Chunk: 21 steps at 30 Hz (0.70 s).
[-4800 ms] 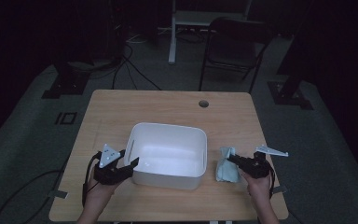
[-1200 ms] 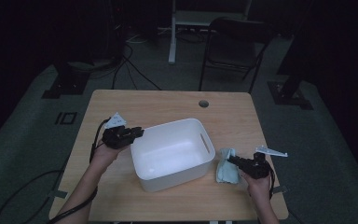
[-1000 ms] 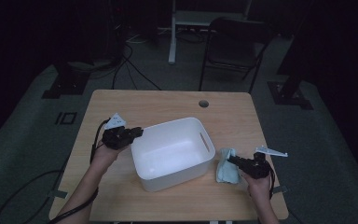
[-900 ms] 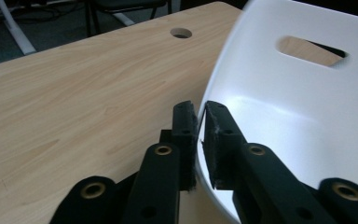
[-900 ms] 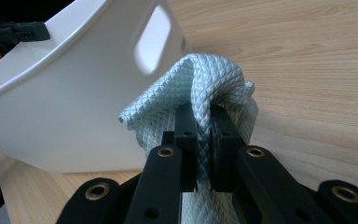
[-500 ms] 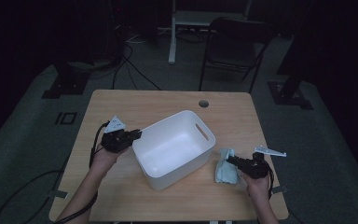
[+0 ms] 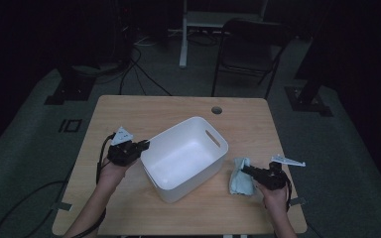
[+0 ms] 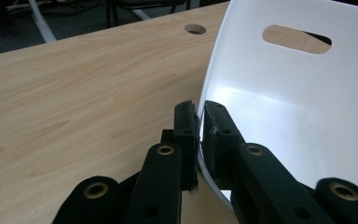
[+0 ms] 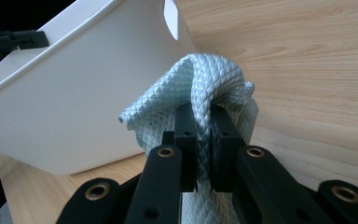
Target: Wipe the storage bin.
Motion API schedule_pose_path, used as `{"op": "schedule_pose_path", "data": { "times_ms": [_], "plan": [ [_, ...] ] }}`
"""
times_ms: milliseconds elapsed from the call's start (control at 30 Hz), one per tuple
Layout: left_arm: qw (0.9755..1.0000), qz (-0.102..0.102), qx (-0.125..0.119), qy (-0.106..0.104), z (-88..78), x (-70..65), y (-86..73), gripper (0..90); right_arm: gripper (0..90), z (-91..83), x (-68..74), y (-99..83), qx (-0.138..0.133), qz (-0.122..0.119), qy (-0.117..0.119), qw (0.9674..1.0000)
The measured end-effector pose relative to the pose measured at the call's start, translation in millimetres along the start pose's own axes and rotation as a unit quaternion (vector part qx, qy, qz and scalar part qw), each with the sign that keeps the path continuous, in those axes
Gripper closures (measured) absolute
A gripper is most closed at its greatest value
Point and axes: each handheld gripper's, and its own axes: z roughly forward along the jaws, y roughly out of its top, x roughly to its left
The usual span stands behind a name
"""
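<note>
A white plastic bin (image 7: pixel 184 157) with a handle slot stands skewed on the middle of the wooden table (image 7: pixel 129 114). My left gripper (image 7: pixel 143 146) is shut on the bin's left rim (image 8: pixel 209 70), one jaw outside and one inside the wall. In the left gripper view that gripper (image 8: pixel 200 122) pinches the thin white wall. A pale blue-green textured cloth (image 7: pixel 240 178) lies bunched to the right of the bin. My right gripper (image 7: pixel 245 170) is shut on a fold of the cloth (image 9: pixel 214 81), seen close in the right gripper view (image 9: pixel 204 135), with the bin's outer wall (image 9: pixel 65 112) just beyond.
A round cable hole (image 7: pixel 217 110) sits near the table's far edge. A black folding chair (image 7: pixel 250 47) and a white stand (image 7: pixel 183 34) are on the floor behind the table, with cables (image 7: pixel 144 74) trailing there.
The left gripper, holding the bin's rim, has moved up the table's left side and turned the bin from square to diagonal. The right gripper and cloth stayed put.
</note>
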Motion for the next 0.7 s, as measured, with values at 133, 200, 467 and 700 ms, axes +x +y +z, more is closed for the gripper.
{"op": "schedule_pose_path", "data": {
  "times_ms": [133,200,467,700],
  "plan": [
    [0.9999,-0.005,-0.007,0.007,-3.1,-5.2,-3.8,84.5,83.9,2.1,1.8,0.1,0.003,-0.003,0.002,1.0000],
    [0.9999,-0.010,-0.010,0.007,-3.9,-6.1,-5.0,84.4,84.0,2.6,2.5,0.1,0.004,-0.002,0.003,1.0000],
    [0.9997,-0.011,-0.019,0.011,-6.3,-10.2,-8.6,83.8,83.9,3.5,3.6,0.4,0.004,-0.006,0.004,1.0000],
    [0.9992,-0.021,-0.026,0.020,-7.3,-13.6,-11.0,83.9,84.0,3.7,4.6,0.6,0.004,-0.006,0.004,1.0000]
  ]
}}
